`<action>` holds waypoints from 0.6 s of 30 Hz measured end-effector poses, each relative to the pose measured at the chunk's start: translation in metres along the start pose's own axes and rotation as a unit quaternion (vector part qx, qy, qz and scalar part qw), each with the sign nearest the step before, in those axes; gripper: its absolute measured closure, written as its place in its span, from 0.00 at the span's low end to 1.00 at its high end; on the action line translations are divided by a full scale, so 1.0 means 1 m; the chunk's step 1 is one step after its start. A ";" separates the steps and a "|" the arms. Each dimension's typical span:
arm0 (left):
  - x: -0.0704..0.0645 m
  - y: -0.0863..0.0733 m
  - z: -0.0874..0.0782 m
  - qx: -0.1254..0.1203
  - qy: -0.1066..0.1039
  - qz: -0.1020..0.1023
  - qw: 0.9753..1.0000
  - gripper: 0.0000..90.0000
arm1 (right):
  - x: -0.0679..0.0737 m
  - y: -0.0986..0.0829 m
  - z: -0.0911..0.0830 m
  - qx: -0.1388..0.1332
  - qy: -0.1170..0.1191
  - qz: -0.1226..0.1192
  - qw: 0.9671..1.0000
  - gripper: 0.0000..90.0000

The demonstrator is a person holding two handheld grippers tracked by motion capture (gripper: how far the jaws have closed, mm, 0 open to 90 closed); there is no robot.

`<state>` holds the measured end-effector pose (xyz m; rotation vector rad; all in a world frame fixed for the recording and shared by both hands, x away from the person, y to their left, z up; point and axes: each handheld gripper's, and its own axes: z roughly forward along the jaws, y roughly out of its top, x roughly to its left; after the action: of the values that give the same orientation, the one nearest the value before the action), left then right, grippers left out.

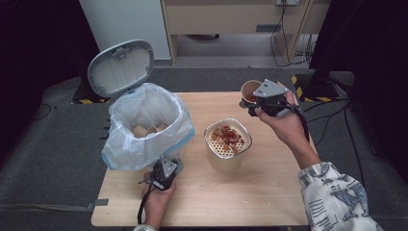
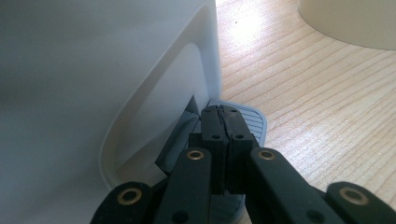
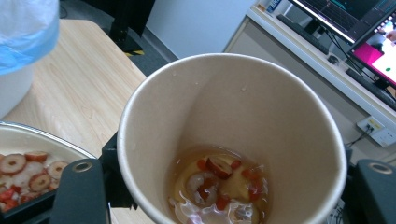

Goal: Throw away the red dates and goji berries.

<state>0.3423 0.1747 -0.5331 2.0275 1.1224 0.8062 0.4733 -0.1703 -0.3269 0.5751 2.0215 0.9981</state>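
Paper cup [image 3: 233,135]: tan outside and in, amber liquid with red and pale fruit pieces at its bottom. Strainer bowl [image 1: 227,139] beside the cup: cream, holding red-and-white slices. Bin [image 1: 144,127] left of cup: white, lid grey, liner translucent blue-white; table [image 1: 269,192] light wood grain.

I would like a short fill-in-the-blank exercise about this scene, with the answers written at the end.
1. The right gripper holds a paper ____ with some liquid and fruit pieces.
2. The left gripper presses the bin's ____ with its jaws shut.
3. The lid of the bin stands ____.
4. The strainer holds sliced ____.

Answers: cup; pedal; open; fruit
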 end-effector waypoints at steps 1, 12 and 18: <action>0.000 0.000 0.000 0.000 0.000 0.000 1.000 0.98 | 0.002 0.001 0.000 0.000 0.002 -0.007 1.000 0.33; 0.000 0.000 0.000 0.001 0.000 0.000 1.000 0.98 | 0.009 0.010 0.001 0.014 -0.013 -0.086 0.996 0.33; 0.000 0.000 0.000 0.001 0.000 0.000 1.000 0.98 | 0.016 0.016 0.001 0.016 -0.024 -0.138 0.990 0.34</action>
<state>0.3422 0.1747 -0.5331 2.0286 1.1234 0.8062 0.4655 -0.1499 -0.3213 0.3205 2.0102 0.7793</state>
